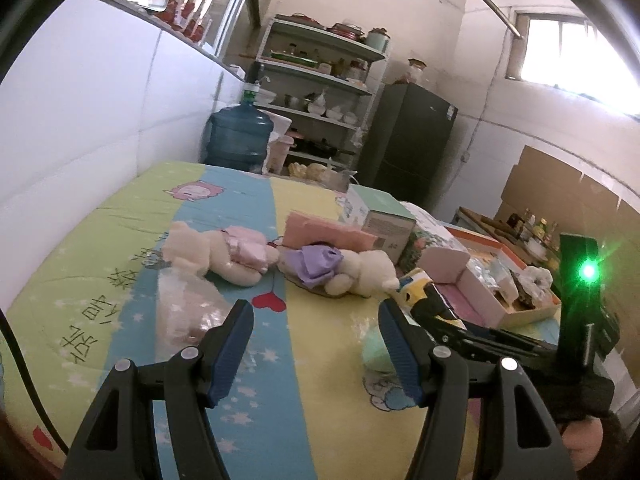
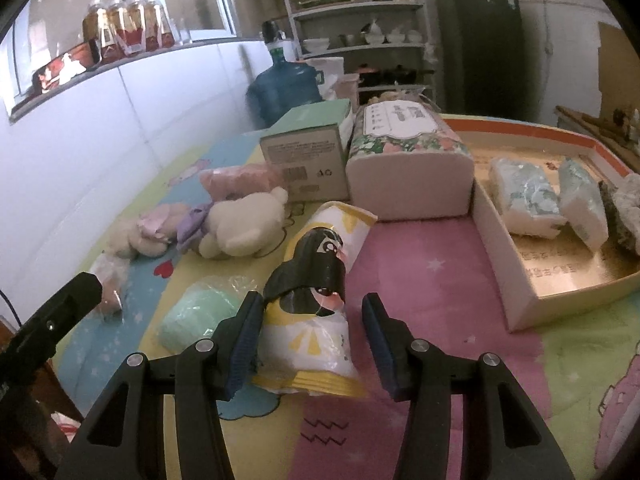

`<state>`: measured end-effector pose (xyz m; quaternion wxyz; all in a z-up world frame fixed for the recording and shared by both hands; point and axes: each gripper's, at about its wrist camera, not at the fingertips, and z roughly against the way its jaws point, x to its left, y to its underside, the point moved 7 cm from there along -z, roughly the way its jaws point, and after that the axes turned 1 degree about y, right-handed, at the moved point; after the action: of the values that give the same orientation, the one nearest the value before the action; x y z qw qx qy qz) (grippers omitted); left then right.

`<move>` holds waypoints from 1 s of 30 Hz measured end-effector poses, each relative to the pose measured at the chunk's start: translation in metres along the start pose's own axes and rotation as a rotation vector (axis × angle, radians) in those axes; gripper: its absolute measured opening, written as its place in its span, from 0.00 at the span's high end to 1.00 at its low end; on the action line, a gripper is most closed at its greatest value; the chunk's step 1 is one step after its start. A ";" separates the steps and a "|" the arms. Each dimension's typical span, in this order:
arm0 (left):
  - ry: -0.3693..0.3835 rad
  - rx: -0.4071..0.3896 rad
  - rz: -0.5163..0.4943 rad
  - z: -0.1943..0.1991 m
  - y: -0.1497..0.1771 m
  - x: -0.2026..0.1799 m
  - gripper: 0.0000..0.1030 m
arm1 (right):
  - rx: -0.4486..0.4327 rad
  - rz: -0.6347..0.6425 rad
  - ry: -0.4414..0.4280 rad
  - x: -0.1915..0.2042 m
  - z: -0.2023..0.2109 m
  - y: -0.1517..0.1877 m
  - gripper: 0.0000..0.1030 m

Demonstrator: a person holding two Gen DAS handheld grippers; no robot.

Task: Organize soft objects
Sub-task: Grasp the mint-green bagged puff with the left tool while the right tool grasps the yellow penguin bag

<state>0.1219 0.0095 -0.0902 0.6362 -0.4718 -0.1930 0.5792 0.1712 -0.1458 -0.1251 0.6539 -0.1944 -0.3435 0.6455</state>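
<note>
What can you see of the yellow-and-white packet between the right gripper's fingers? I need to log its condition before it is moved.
The yellow-and-white packet looks like a soft, glossy plastic pack printed with a black cartoon figure. It lies lengthwise on the bedspread, crumpled in the middle, pointing away from the camera. The right gripper is open around its near end; whether the left finger touches it is unclear. A mint-green bundle lies just left.

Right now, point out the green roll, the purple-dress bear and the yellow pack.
green roll [image 2: 192, 314], right wrist view, top of roll
purple-dress bear [image 1: 362, 268], left wrist view, white head
yellow pack [image 2: 310, 336], right wrist view, lower white panel
</note>
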 end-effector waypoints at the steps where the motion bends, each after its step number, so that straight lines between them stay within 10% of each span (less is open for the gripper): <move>1: 0.006 0.005 -0.005 -0.001 0.001 -0.003 0.37 | -0.001 0.003 0.002 0.000 0.001 0.000 0.59; 30: 0.085 0.159 -0.053 -0.058 0.028 -0.059 0.37 | -0.129 -0.046 -0.016 -0.035 0.047 -0.008 0.60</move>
<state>0.1380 -0.0698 -0.1232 0.6943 -0.4388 -0.1315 0.5551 0.1463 -0.1895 -0.0940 0.6519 -0.2228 -0.3940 0.6084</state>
